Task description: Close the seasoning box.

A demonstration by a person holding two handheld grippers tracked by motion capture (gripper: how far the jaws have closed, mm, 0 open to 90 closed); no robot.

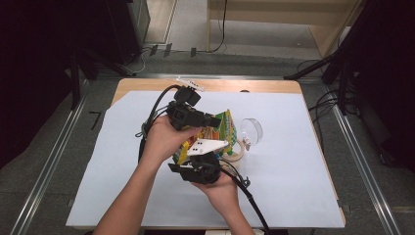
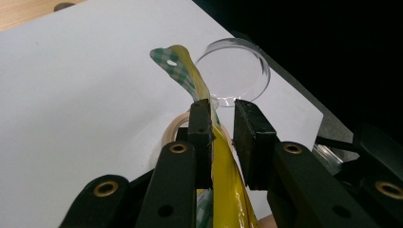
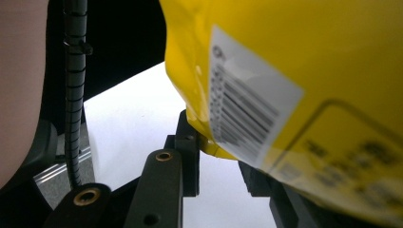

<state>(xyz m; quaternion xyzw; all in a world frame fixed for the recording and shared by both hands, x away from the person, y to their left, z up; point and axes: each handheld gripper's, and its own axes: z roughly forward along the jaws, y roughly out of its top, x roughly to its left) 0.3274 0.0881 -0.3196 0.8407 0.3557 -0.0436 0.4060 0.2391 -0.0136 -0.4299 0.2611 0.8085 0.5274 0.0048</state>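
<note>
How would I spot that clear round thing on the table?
Start at the white sheet covering the table, then find the yellow snack bag held between the two grippers. Just right of it sits the clear round dish: see-through, unlike the tan ring beside it.

A wooden bench carries a large white sheet that covers nearly all of its top, leaving bare wood along the far edge and down the right side. On the sheet, right of centre, a clear round lid rests beside a tan ring, the two close together.
</note>
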